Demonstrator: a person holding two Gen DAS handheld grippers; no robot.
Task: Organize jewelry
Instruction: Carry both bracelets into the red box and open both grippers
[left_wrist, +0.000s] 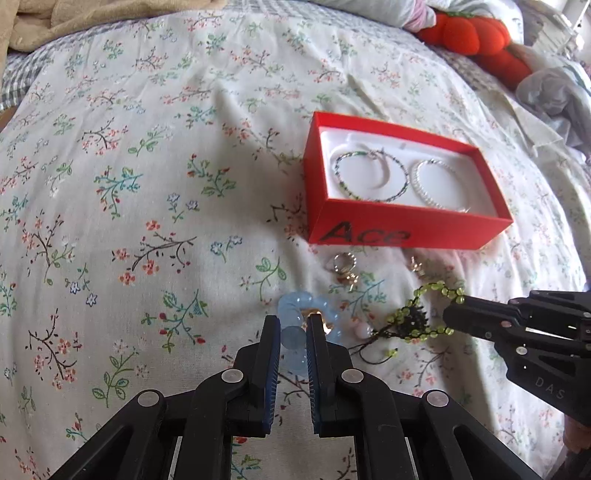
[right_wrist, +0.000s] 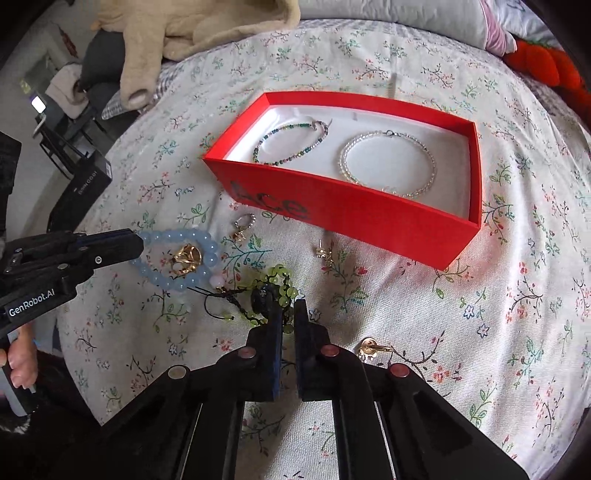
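Red box (right_wrist: 354, 218) holds two bracelets; our left gripper (left_wrist: 292, 334) grips one blue bracelet (right_wrist: 177, 258), right gripper (right_wrist: 287, 321) clamps one green bracelet (left_wrist: 424, 314).

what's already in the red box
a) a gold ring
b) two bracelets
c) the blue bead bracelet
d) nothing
b: a green beaded bracelet and a clear beaded bracelet lie side by side on the white lining of the red box; the blue bracelet and gold ring are out on the bedspread.
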